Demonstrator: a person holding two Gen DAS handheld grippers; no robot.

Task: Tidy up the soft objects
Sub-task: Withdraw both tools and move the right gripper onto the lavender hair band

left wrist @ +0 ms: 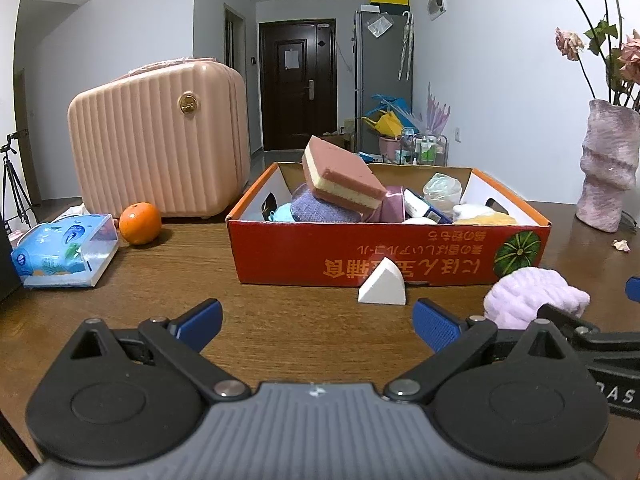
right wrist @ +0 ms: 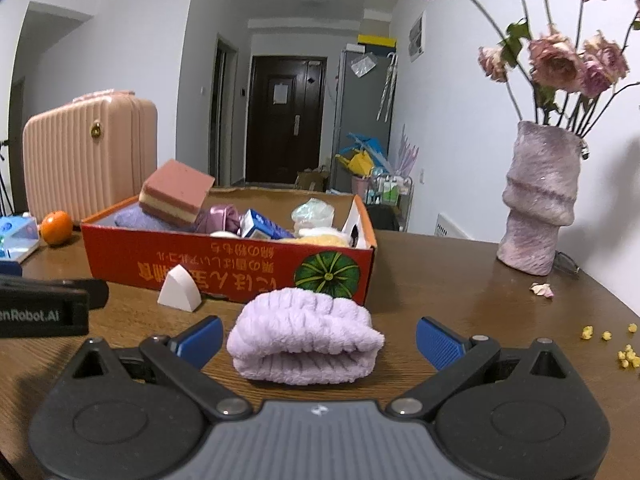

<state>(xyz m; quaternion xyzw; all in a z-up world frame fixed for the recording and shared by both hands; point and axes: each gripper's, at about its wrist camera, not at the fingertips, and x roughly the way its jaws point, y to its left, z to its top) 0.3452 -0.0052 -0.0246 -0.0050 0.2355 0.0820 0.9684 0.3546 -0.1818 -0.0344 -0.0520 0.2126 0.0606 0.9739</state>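
While hovering low over table [right wrist: 460, 280], right gripper [right wrist: 318, 336] spread wide, straddling lilac towel roll [right wrist: 304, 340], long axis 9-to-3; left gripper [left wrist: 318, 324] likewise apart, empty, facing white sponge wedge [left wrist: 383, 284] at 12.

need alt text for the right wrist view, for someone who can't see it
The open right gripper frames a folded lilac towel lying on a wooden table. Behind it sit a white wedge sponge and an orange cardboard box full of soft items, with a vase of dried roses to the right.

Box contents [left wrist: 400, 208] mostly hidden behind front wall, tissue pack [right wrist: 16, 240] cut by left edge
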